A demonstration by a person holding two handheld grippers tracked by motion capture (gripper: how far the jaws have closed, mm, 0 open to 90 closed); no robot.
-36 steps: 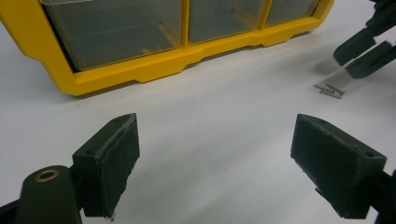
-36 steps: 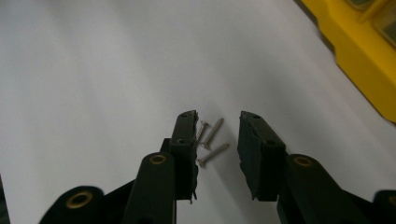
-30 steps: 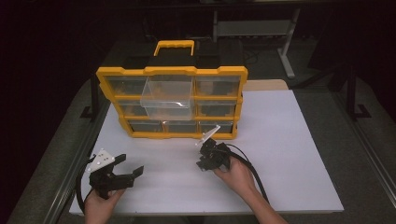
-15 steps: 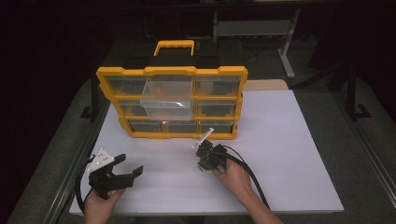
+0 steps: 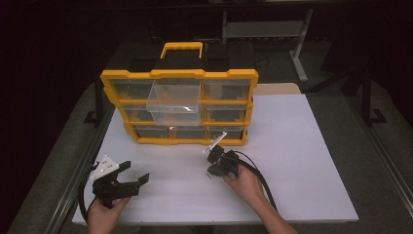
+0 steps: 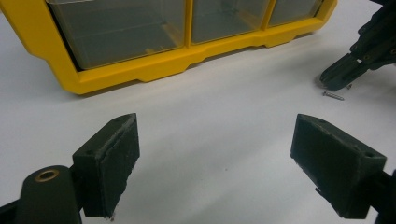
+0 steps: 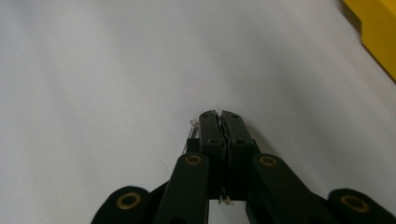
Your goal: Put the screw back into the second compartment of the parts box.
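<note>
Right tongs pressed together, tips down on the white worktop; jaws have just been closing. A small screw lies just beside the left jaw in the right gripper view. A bit of metal shows between the pads lower down; can't tell if it's gripped. In the left gripper view a screw lies flat just beside those tips. Spot: mid worktop, just in front of the yellow drawer organizer. Left tongs spread wide, nothing between them, near the front-left corner.
</note>
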